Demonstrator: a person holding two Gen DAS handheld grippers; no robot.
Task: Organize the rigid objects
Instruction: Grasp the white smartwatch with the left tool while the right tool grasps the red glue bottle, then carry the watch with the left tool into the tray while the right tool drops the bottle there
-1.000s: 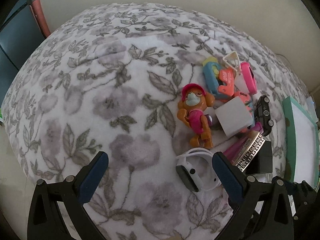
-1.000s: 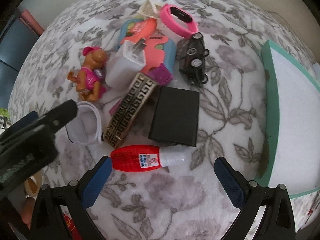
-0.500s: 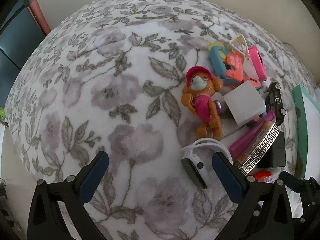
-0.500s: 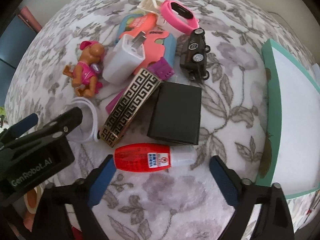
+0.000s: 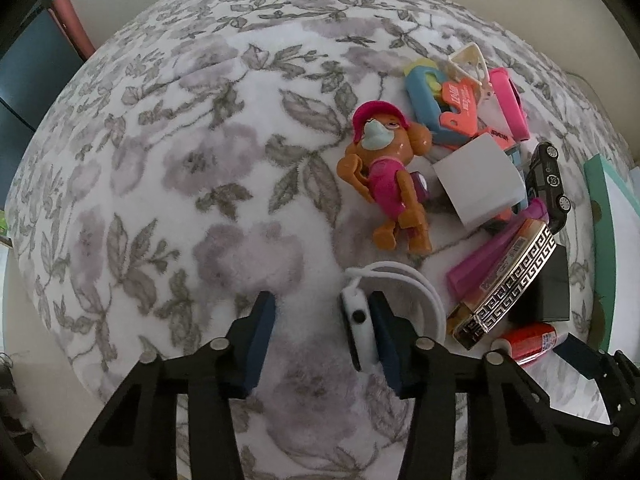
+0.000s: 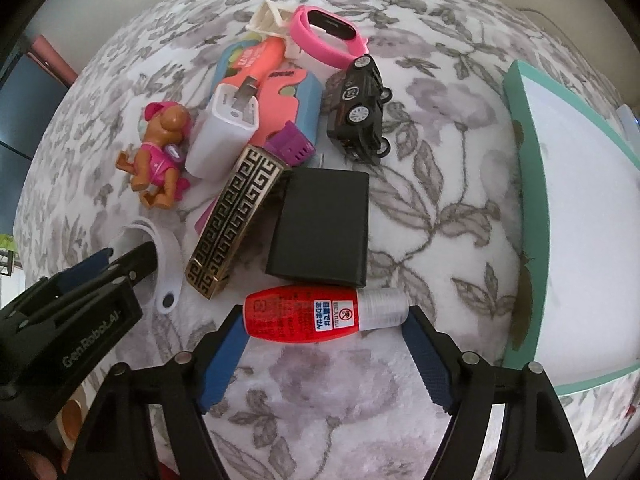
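A pile of small objects lies on a floral blanket [image 5: 168,168]. My left gripper [image 5: 324,316] is half closed; the white smartwatch [image 5: 360,320] stands against the inside of its right finger, with a gap to the left finger. A toy dog [image 5: 388,176], a white charger cube [image 5: 476,180] and a gold patterned case [image 5: 508,280] lie beyond. My right gripper [image 6: 324,328] is open, its fingers on either side of a red glue bottle [image 6: 316,312] lying crosswise. A black box [image 6: 324,224] and a black toy car [image 6: 360,108] lie behind it.
A teal-edged white tray [image 6: 528,184] lies at the right. A pink wristband [image 6: 324,36], a blue and orange plastic piece [image 6: 276,84] and a cream bracket [image 6: 268,20] sit at the back of the pile. The left gripper body [image 6: 68,332] shows at the lower left.
My left gripper has narrowed and come up to the white smartwatch. My right gripper has narrowed and moved forward until its fingers flank the red bottle.
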